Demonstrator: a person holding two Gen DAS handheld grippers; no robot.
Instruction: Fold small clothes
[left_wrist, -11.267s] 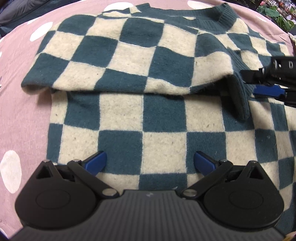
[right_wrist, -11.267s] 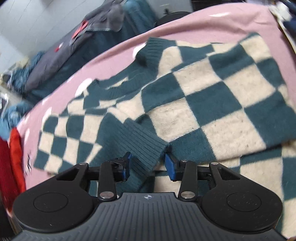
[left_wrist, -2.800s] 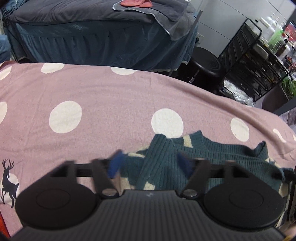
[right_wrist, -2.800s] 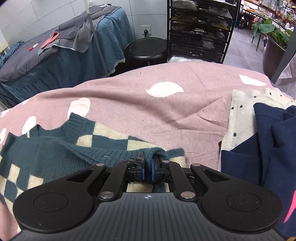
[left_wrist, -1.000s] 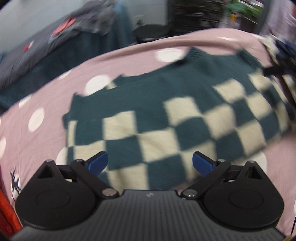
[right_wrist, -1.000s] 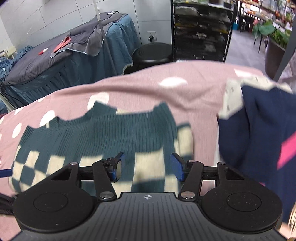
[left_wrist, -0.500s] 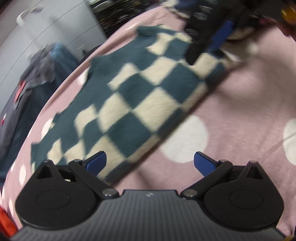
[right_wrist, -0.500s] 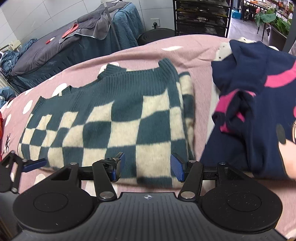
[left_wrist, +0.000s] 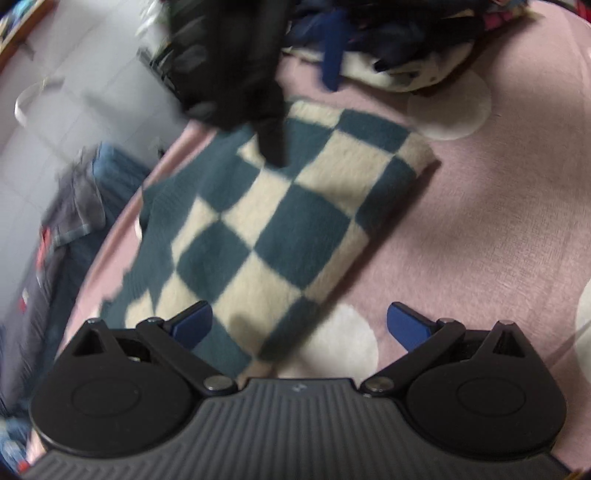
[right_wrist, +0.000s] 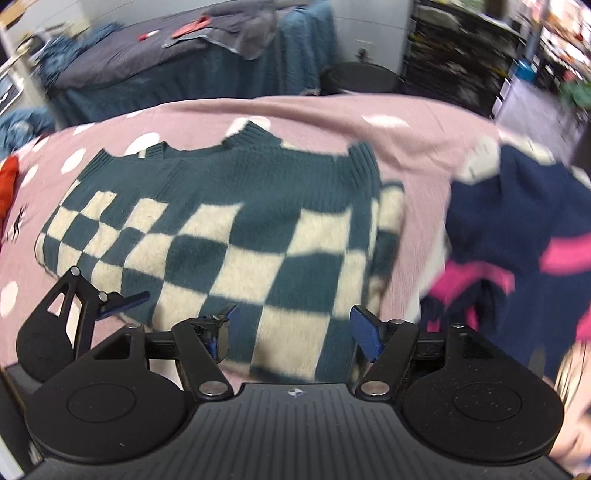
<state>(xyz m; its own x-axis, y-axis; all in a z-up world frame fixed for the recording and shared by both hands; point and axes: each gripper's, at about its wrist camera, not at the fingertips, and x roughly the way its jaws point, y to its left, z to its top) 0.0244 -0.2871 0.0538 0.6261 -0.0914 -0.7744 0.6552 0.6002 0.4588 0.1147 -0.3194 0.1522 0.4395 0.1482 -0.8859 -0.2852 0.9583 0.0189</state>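
Right wrist view: folded checkered sweater (right_wrist: 236, 236) lies just ahead of the released right claw (right_wrist: 295, 328).

Folded sweater (right_wrist: 229, 236) on bedspread (right_wrist: 406, 122), clothes pile (right_wrist: 517, 229) just right

Near edge of the folded teal-and-cream checkered knit sweater (right_wrist: 236, 236): hidden behind the black body of the right gripper (right_wrist: 291, 328).
Right gripper in the left wrist view (left_wrist: 236, 62): a motion-blurred black mass; whether it touches the sweater cannot be told.
Navy-and-pink garment pile (right_wrist: 517, 236): smeared, cut off at the right edge.
Background shelving (right_wrist: 461, 48): too blurred to read.
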